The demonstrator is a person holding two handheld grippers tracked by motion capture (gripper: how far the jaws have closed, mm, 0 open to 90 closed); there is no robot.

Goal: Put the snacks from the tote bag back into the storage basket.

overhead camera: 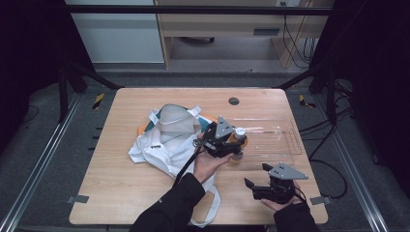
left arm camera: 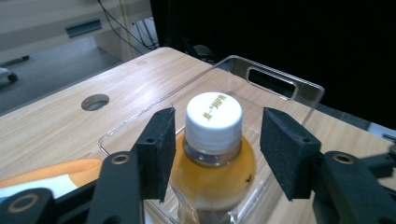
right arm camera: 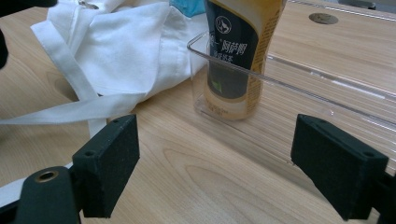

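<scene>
A bottle of amber drink (left arm camera: 214,116) with a white cap and a dark label (right arm camera: 238,51) stands upright in the left near corner of a clear plastic tray (overhead camera: 285,145). My left gripper (overhead camera: 237,140) reaches over that corner, its jaws on either side of the bottle's neck (left arm camera: 222,149). The left pad sits right against the bottle's shoulder, while a gap shows between the right pad and the bottle, so the gripper is open. My right gripper (overhead camera: 256,175) rests near the table's front right, open with nothing between its pads (right arm camera: 224,163), facing the bottle and tray (right arm camera: 327,84).
A crumpled white cloth bag (overhead camera: 164,140) with long straps lies left of the tray, over something orange and teal (left arm camera: 56,172). A round hole (overhead camera: 233,101) sits in the table's far middle. The tray's handle cutout (left arm camera: 271,81) is at its far end.
</scene>
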